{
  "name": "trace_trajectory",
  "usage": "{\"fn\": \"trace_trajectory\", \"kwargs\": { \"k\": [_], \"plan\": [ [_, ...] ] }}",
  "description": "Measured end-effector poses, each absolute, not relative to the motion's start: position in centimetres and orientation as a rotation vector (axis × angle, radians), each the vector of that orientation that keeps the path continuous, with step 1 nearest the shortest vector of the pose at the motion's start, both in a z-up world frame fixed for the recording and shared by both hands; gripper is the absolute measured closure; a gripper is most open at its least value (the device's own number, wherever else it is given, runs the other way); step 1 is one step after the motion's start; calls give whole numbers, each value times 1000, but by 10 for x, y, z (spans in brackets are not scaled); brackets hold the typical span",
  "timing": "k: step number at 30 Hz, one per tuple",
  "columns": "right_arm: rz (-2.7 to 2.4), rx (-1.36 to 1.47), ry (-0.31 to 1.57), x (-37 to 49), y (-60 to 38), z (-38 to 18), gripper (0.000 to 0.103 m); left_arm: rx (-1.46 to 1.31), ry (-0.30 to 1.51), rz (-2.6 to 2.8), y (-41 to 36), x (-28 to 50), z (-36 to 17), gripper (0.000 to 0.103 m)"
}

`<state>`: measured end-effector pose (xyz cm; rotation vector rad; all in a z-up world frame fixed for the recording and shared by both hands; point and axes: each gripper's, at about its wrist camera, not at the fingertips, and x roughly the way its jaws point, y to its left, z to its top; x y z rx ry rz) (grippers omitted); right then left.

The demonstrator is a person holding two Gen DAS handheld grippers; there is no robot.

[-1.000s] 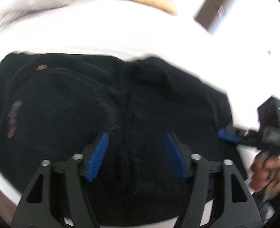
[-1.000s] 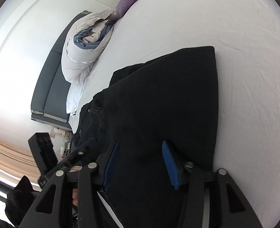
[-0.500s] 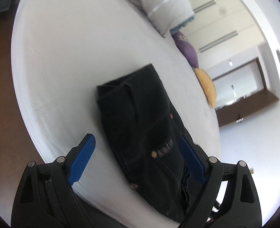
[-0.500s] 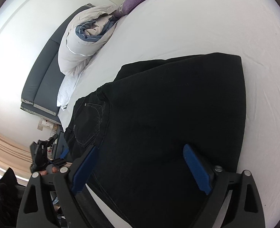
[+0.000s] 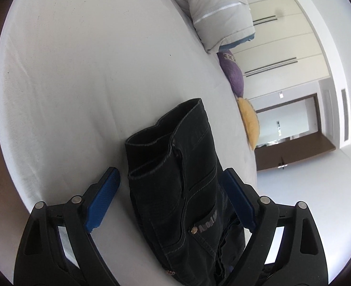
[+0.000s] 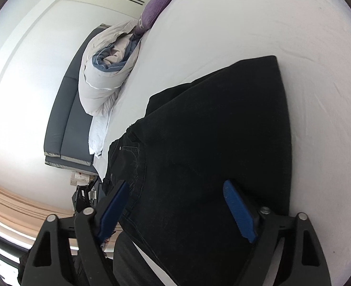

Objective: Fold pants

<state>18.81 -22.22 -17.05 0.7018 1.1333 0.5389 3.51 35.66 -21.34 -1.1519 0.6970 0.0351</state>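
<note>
Left wrist view: folded pants [image 5: 182, 190] lie between closing jaws; untouched.

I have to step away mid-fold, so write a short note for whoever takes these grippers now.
Left gripper: jaws closing, straddling the waistband end of the black pants, pads not pressing.
Right gripper: jaws closing above the folded leg end, gripping nothing.
Pants lie on the white bed, folded into a compact stack.
Done: main folds.
Left: possibly one more fold or squaring the edges; judge on site.
</note>
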Motion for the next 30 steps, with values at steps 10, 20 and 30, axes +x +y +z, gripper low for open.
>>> {"fn": "trace_trajectory", "kwargs": {
  "k": [10, 20, 30],
  "plan": [
    [519, 719, 1144, 186, -232, -173, 41, -1242, 736, 91, 369, 52, -230, 74],
    [506, 699, 1154, 185, -231, -172, 44, -1183, 707, 138, 358, 50, -208, 90],
    [503, 679, 1160, 182, -226, -168, 44, -632, 672, 39, 251, 75, -91, 90]
  ]
}}
